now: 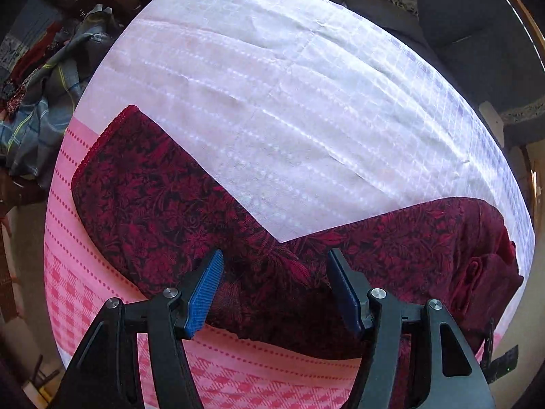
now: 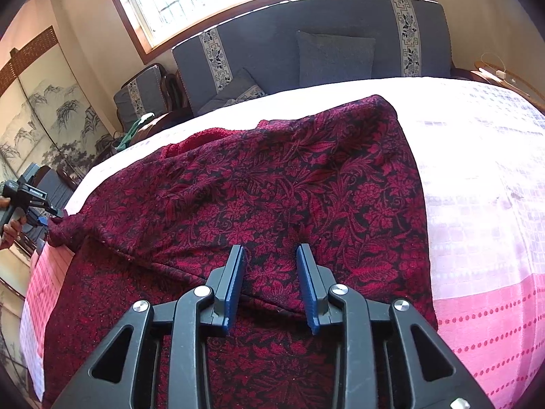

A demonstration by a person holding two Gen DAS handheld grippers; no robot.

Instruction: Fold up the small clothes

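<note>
A dark red garment with a black floral pattern (image 1: 163,197) lies spread on the white-and-pink cloth (image 1: 306,102) that covers the table. In the left wrist view it forms a wide V, with a sleeve reaching up to the left. My left gripper (image 1: 276,257) hangs open just above its middle, nothing between the blue pads. In the right wrist view the garment (image 2: 306,187) fills the centre, one layer folded over another. My right gripper (image 2: 270,248) stands a little open over that folded layer, its pads not pressing on the fabric. A hand holds the left gripper (image 2: 37,211) at the sleeve tip, far left.
A pile of other clothes (image 1: 51,85) lies beyond the table's left edge. A grey-blue sofa (image 2: 306,34) with cushions stands behind the table under a window. A chair (image 2: 143,92) and a painted folding screen (image 2: 34,119) are at the left. Bare cloth (image 2: 477,204) lies right of the garment.
</note>
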